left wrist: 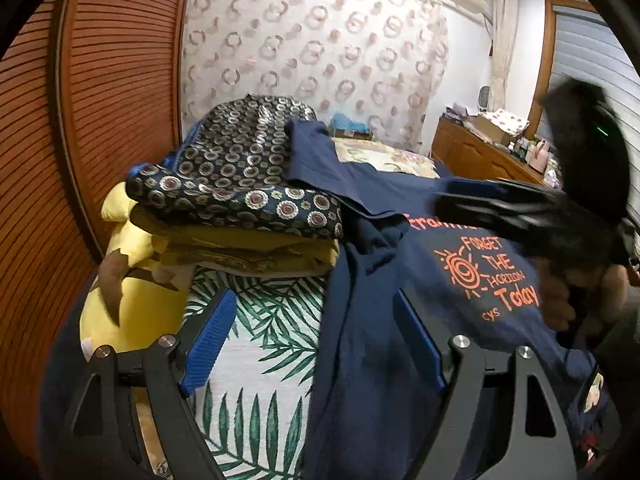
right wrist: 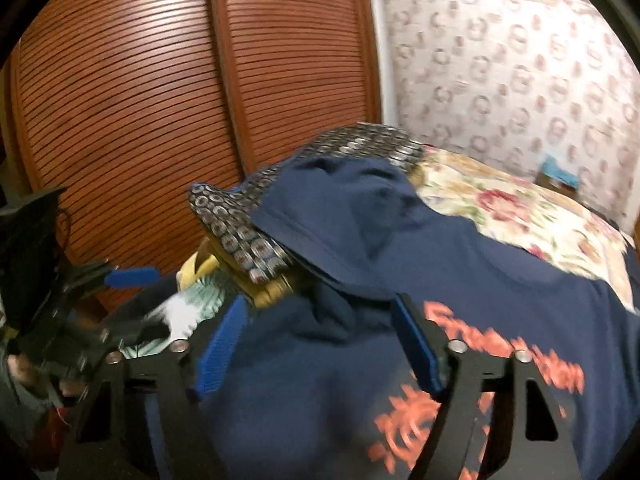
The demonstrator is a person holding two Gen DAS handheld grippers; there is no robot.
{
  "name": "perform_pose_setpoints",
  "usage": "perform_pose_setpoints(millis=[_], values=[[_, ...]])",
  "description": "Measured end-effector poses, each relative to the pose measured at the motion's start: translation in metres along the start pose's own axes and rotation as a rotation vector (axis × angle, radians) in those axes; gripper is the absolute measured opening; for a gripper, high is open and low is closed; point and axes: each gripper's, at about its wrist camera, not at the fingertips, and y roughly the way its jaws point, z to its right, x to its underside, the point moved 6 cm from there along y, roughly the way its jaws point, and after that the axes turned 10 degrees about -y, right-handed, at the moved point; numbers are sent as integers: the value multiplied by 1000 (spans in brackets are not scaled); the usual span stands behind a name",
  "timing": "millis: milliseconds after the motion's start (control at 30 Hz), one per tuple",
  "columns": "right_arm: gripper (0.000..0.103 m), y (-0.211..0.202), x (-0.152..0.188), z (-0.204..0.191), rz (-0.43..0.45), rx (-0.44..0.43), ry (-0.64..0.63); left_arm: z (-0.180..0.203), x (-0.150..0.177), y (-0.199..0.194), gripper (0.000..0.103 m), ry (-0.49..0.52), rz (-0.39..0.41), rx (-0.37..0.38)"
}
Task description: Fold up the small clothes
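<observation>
A navy T-shirt [left wrist: 400, 280] with orange print lies spread on the bed, one sleeve draped up over a stack of folded clothes [left wrist: 240, 200]. It also shows in the right wrist view [right wrist: 360, 260]. My left gripper [left wrist: 312, 340] is open, its jaws wide apart over the shirt's left edge and the leaf-print sheet [left wrist: 260, 360]. My right gripper [right wrist: 316, 344] is open above the shirt near the sleeve; it appears blurred in the left wrist view [left wrist: 520, 212]. The left gripper shows at the left of the right wrist view [right wrist: 120, 280]. Neither holds anything.
The stack has a patterned navy garment on yellow ones [right wrist: 256, 240]. A yellow plush toy [left wrist: 132, 312] lies beside it. A slatted wooden wardrobe [right wrist: 160, 100] stands to the left. A floral quilt [right wrist: 520, 216] and a wooden dresser [left wrist: 480, 152] lie beyond.
</observation>
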Motion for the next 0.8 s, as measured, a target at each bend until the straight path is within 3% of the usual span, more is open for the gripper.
perform_pose_setpoints(millis=[133,300,600,800], values=[[63,39,-20,-6,-17,-47,5,0,1,-6,81,18,14,-8],[60,82,-30,-2,-62,-31,11,-3,6,-6,81,11,8,-5],[7,111,-39,16,-123,-36,112,-1,12,-5,81,20,-1,8],[6,85,-48,43,-38,-25,189,7,14,-2,81,33,-9,18]])
